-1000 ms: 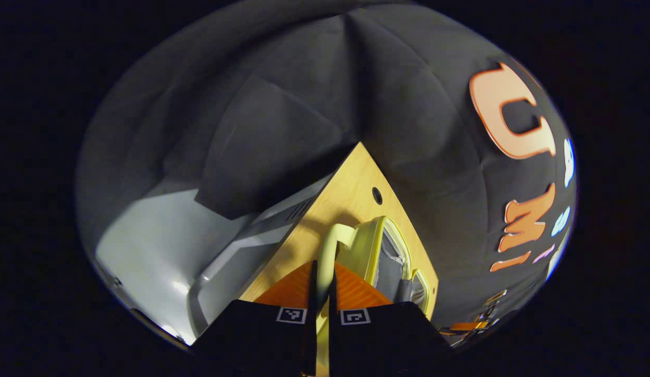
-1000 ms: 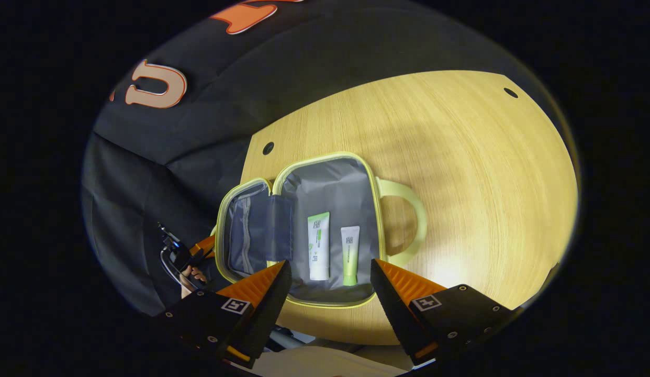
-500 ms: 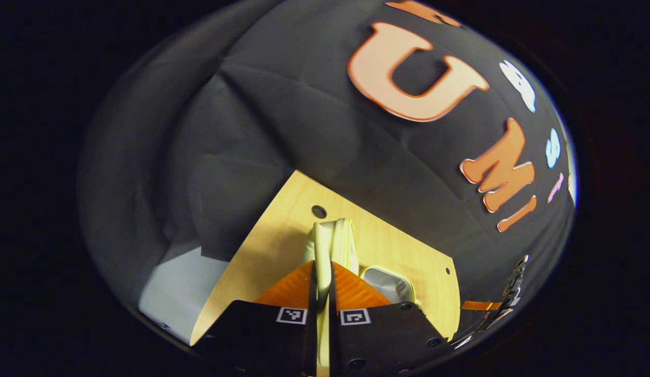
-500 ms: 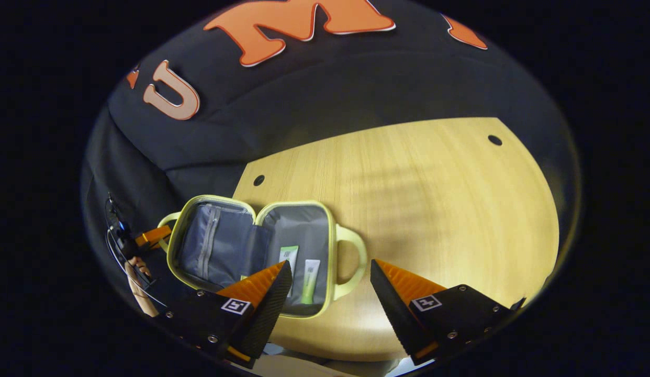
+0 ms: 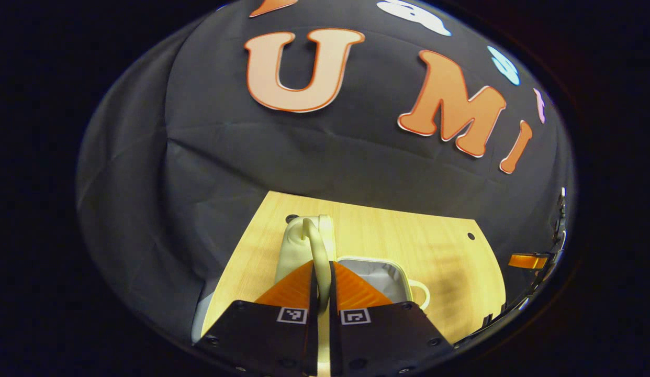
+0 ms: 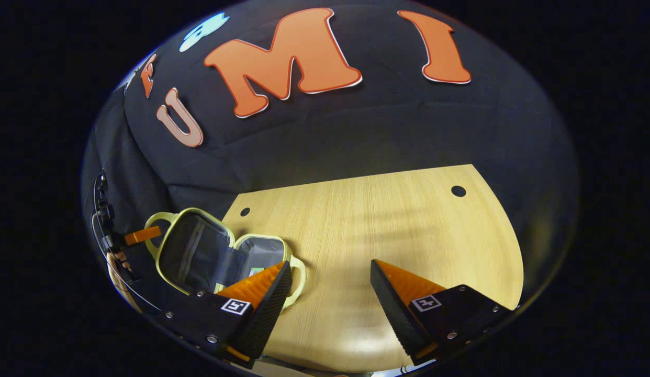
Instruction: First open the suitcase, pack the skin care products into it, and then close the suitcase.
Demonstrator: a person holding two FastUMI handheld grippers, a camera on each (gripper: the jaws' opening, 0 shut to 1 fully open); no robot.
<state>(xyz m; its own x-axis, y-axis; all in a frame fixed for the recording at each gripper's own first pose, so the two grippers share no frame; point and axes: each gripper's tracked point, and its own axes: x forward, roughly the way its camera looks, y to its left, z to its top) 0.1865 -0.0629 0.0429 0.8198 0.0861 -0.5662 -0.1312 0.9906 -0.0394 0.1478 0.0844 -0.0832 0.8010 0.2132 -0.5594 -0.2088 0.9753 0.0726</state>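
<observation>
The small yellow-green suitcase (image 6: 170, 262) lies on the wooden table (image 6: 388, 225) at the left of the right gripper view, its grey lining showing. The lid (image 5: 300, 246) stands half raised, edge-on in the left gripper view, beside the base half (image 5: 380, 272). My left gripper (image 5: 321, 266) is shut on the lid's handle (image 5: 314, 238); it appears far off as an orange finger (image 6: 142, 235) by that handle. A green-and-white skin care tube (image 6: 256, 271) peeks out in the base behind my finger. My right gripper (image 6: 330, 285) hangs open over bare table, right of the suitcase.
Bare wood runs to the right of the suitcase, with small round holes (image 6: 458, 190) near the table's far corners. A hand (image 6: 118, 259) holds the left gripper beyond the table's left edge. The other gripper's orange finger (image 5: 529, 260) shows far right.
My left gripper has swung the lid up by its handle, from lying flat open to standing over the base. My right gripper has drawn back and to the right, away from the suitcase.
</observation>
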